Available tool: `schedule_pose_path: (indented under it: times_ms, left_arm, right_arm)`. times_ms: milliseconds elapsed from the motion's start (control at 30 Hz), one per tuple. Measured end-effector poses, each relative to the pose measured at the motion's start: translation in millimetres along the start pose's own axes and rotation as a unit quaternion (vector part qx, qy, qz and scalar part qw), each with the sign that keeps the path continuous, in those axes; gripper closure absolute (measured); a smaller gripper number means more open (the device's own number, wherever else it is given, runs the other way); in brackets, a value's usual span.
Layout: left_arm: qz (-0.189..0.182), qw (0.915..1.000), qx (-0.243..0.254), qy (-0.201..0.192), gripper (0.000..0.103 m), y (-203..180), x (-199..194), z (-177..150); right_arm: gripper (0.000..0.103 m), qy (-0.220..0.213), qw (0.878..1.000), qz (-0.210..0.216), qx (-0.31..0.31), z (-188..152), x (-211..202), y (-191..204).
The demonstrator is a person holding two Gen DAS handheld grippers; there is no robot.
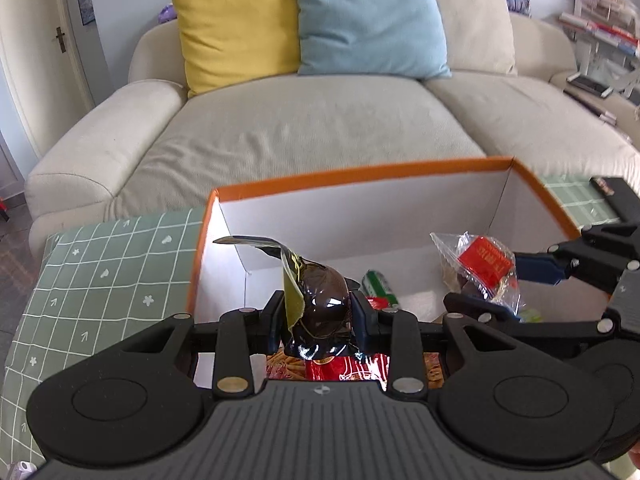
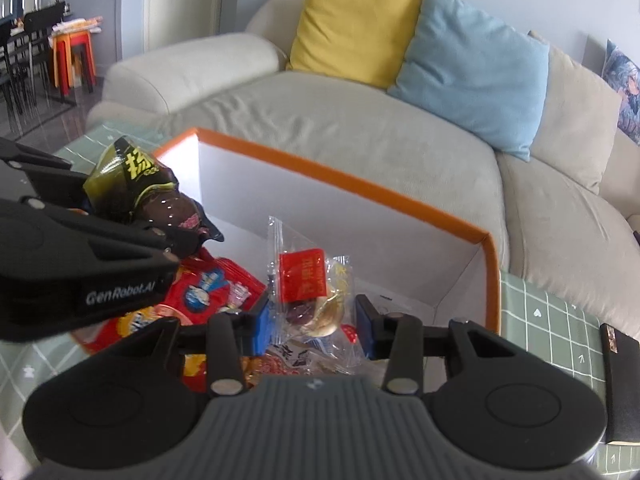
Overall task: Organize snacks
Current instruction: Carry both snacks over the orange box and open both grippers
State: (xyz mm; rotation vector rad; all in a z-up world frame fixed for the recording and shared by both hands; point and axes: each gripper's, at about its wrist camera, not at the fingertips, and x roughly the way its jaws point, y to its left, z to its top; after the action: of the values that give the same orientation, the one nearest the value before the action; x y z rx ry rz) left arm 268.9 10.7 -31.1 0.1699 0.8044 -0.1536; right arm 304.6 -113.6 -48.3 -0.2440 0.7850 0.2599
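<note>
The left gripper [image 1: 318, 312] is clamped on a dark glossy snack packet [image 1: 322, 304], jaws narrowed onto its bulging middle. The right gripper [image 2: 316, 320] is closed on a clear packet with a red label [image 2: 310, 292]; its blue pads [image 2: 262, 326] press the film from both sides. Both loads hang over the open orange-rimmed box [image 1: 360, 172], the dark packet toward the 9 o'clock end in the right wrist view, the clear one near the centre.

Handling: both packets appear light and soft. The dark packet's foil looks slick and its contents rounded — grip across the thickest part, not the loose flap that projects toward 11 o'clock in the left wrist view. The clear packet's film is thin and crinkled, and the pastry inside looks crushable; hold at the body with moderate pressure, avoiding the sealed edge alone.

Surroundings: red snack bags [image 2: 200, 292] already lie on the box floor at 8 o'clock from the clear packet, leaving the white floor toward 3 o'clock bare. The box stands on a green grid-patterned cloth [image 1: 100, 280]; a dark flat object [image 2: 622, 380] rests on it at 4 o'clock, outside the box. A beige sofa [image 1: 320, 128] with yellow and blue cushions lies beyond. The near box wall and the neighbouring gripper are the only obstructions — the two grippers sit close together.
</note>
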Motion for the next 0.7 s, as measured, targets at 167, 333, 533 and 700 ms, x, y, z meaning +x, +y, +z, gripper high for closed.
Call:
schedule_pose_path:
  times_ms: [167,333,533,700]
  left_arm:
    - [0.011,0.9998,0.0,0.016,0.065,-3.7,11.6,1.7]
    - [0.013,0.9998,0.006,0.017,0.065,-7.6,16.6,5.1]
    - [0.012,0.9997,0.006,0.019,0.065,-8.0,18.5,7.7]
    - [0.015,0.9997,0.005,0.019,0.061,-9.0,18.4,9.4]
  right_arm:
    - [0.063,0.021,1.0,-0.007,0.004,0.1,19.7,-3.5]
    - [0.063,0.027,1.0,-0.011,0.011,-1.0,29.2,-4.5]
    - [0.062,0.03,0.999,-0.011,0.006,0.6,31.0,-0.9]
    - [0.062,0.031,0.999,-0.011,0.006,1.6,29.8,-1.8]
